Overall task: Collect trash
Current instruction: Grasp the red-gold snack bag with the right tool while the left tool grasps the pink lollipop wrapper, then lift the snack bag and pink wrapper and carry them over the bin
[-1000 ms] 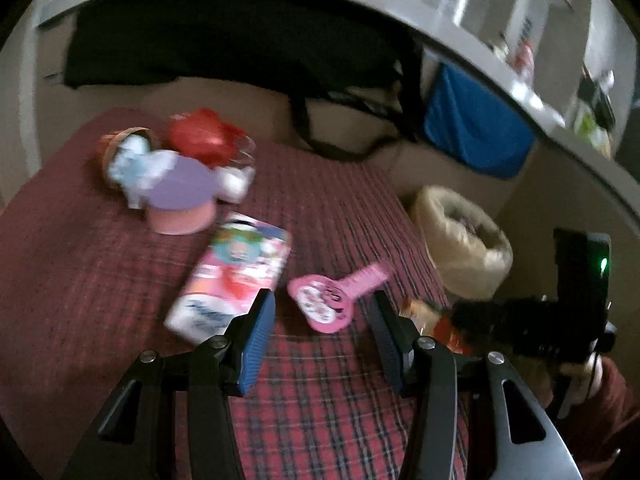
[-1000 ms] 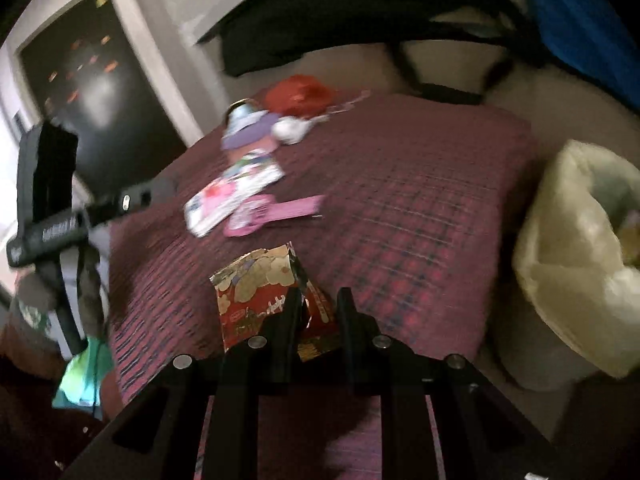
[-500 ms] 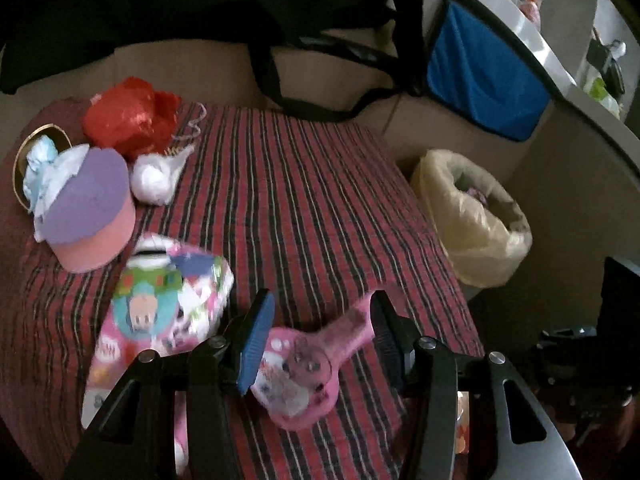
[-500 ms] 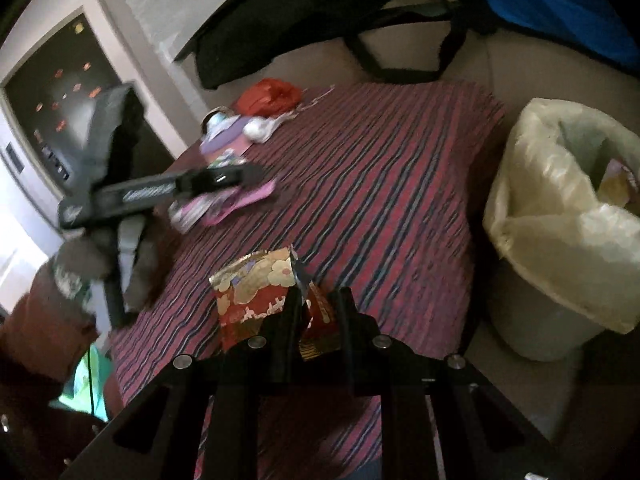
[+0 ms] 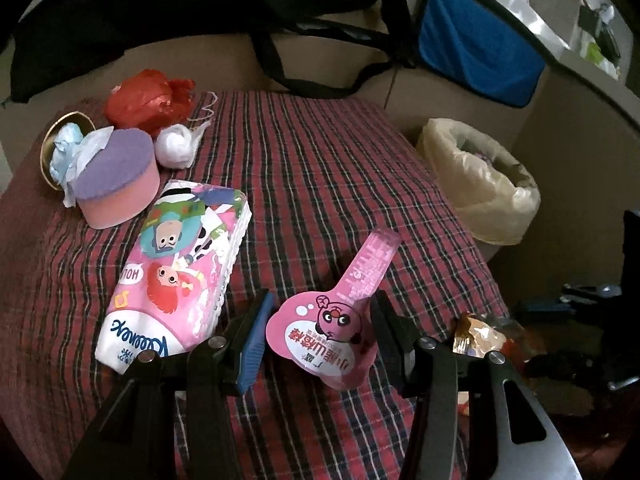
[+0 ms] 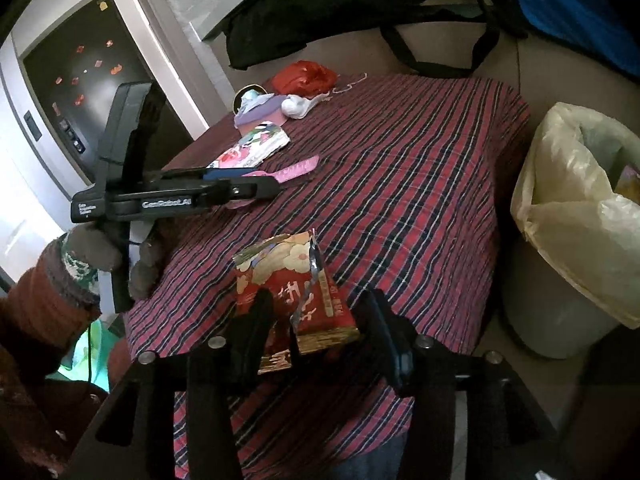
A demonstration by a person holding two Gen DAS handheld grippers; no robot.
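Note:
My left gripper [image 5: 320,332] is open, its fingers on either side of a pink snack wrapper [image 5: 336,320] lying on the plaid tablecloth [image 5: 320,176]. The same wrapper shows in the right wrist view [image 6: 288,172] under the left gripper [image 6: 276,188]. My right gripper [image 6: 320,332] is open around a red and gold snack packet [image 6: 296,292] at the table's near edge; the packet shows in the left wrist view [image 5: 476,336] too. A bin lined with a yellowish bag [image 5: 480,180] stands right of the table [image 6: 580,200].
A Kleenex tissue pack [image 5: 180,272], a pink and purple round box [image 5: 116,184], a crumpled white tissue [image 5: 176,148], a red plastic bag [image 5: 148,96] and a cup with tissue [image 5: 64,148] sit on the table's left. A black bag [image 5: 200,0] hangs behind.
My right gripper has opened; it was shut on the red and gold packet before. My left gripper has come down around the pink wrapper.

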